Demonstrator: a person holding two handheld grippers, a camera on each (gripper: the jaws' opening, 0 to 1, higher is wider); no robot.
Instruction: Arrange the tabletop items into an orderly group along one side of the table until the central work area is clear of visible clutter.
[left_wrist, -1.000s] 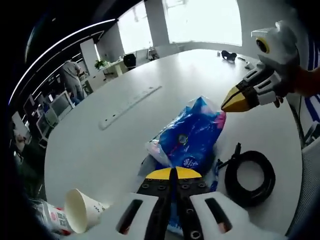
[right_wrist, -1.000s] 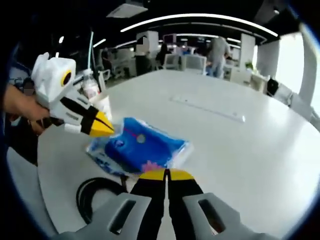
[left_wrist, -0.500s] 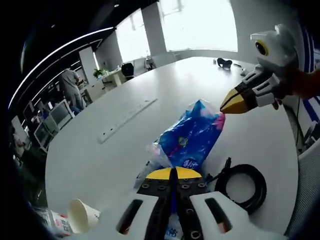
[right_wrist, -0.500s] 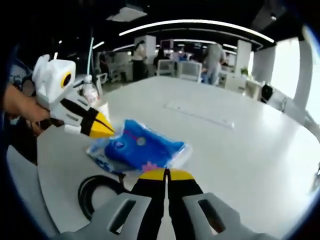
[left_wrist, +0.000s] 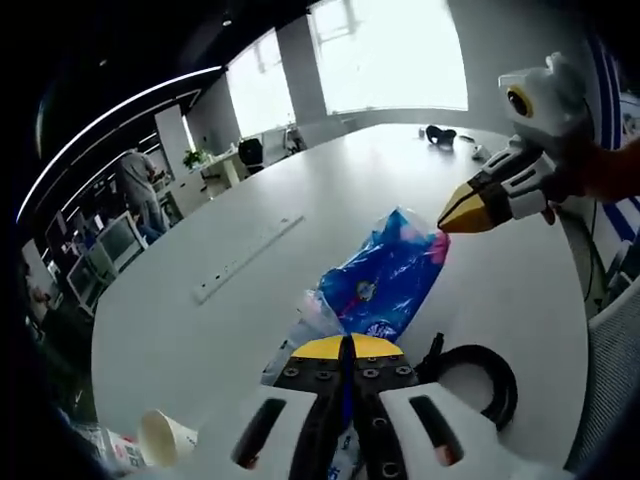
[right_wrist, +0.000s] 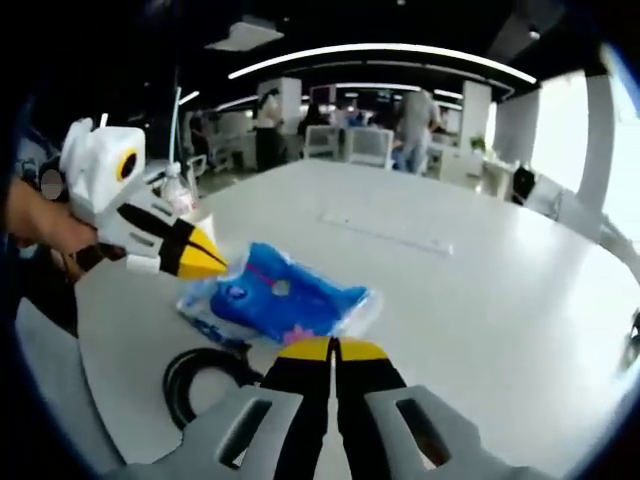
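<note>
Both tools, left tool (left_wrist: 346, 345) and right tool (right_wrist: 333, 347), are closed and empty above the blue pack (right_wrist: 283, 300), so next one must open to grab it.

Lying on the broad white table (left_wrist: 560, 270): a blue plastic packet (left_wrist: 385, 283) near the middle, touching a coiled black cable (left_wrist: 478, 375) beside it, a tipped paper cup (left_wrist: 163, 437) at the near edge, a small dark object (left_wrist: 440, 134) sitting far off.

The crinkly plastic tissue pack (left_wrist: 385, 282) is bright blue with pink patches. Beside it lies a glossy black coiled cable (left_wrist: 478, 375). The round table (right_wrist: 480, 290) is plain white.
</note>
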